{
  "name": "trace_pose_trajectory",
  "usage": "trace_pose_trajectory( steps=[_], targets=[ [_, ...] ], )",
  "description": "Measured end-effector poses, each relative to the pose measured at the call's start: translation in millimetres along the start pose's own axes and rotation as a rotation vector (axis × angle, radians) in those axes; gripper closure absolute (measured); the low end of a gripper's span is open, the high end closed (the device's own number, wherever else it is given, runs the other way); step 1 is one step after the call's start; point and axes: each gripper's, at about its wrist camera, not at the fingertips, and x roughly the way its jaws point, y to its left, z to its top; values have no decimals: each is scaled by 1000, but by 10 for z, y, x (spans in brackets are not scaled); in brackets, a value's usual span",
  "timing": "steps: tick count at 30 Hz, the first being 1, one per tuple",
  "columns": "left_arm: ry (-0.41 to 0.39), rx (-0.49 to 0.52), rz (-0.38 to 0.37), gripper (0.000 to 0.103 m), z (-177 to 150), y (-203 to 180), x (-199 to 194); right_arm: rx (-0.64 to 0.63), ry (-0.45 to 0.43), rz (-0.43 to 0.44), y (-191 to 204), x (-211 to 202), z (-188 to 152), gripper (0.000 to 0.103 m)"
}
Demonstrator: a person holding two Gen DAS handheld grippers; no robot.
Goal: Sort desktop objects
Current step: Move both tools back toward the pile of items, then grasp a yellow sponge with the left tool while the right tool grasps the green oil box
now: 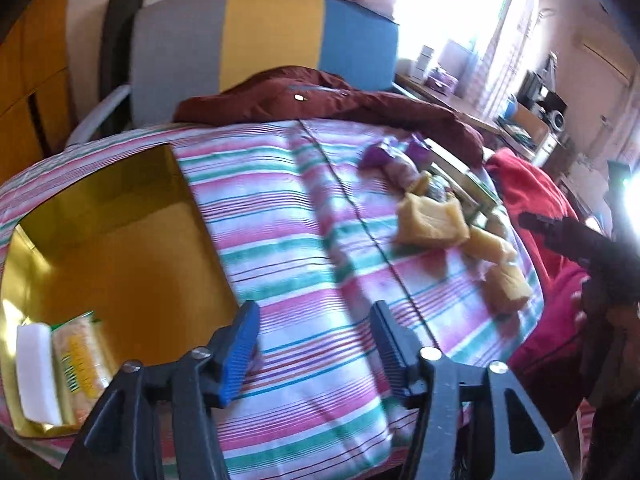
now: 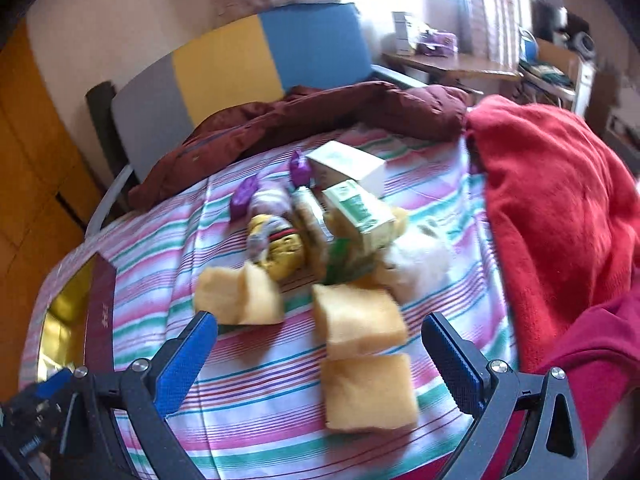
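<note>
A gold-lined box [image 1: 120,248] lies open at the left of the striped cloth [image 1: 304,248]; it holds a white block [image 1: 36,376] and a yellow-green snack packet [image 1: 80,364]. My left gripper [image 1: 316,320] is open and empty just right of the box. On the right lies a pile: yellow sponge-like blocks [image 2: 362,320], purple-wrapped packets [image 2: 244,196], a yellow packet [image 2: 284,252], green-and-white cartons [image 2: 360,212] and a white box [image 2: 348,164]. My right gripper [image 2: 320,344] is open, its fingers either side of the nearest yellow blocks [image 2: 368,392], above them.
A dark red jacket [image 1: 320,100] and a bright red blanket [image 2: 560,200] lie along the far and right edges. A grey, yellow and blue chair back [image 1: 264,40] stands behind. The box's maroon edge [image 2: 100,312] shows in the right wrist view. A cluttered desk [image 2: 452,64] is far right.
</note>
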Motion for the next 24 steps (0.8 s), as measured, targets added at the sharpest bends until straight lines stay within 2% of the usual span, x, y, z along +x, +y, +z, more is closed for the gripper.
trace_pose_trajectory(
  steps=[5, 9, 13, 18, 20, 24],
  targets=[
    [10, 48, -35, 32, 37, -192, 94, 45, 3, -11, -163, 37, 73, 0],
    [10, 87, -69, 25, 106, -369, 166, 97, 12, 22, -290, 92, 123, 0],
    [14, 112, -102, 24, 216, -545, 266, 153, 18, 45, -383, 146, 131, 0],
    [59, 74, -161, 18, 399, -738, 527, 232, -3, 105, -520, 130, 116, 0],
    [67, 50, -162, 16, 450, -788, 616, 276, -14, 136, -593, 119, 107, 0],
    [59, 74, -158, 3, 570, -971, 788, 354, -16, 213, -719, 135, 86, 0]
  ],
)
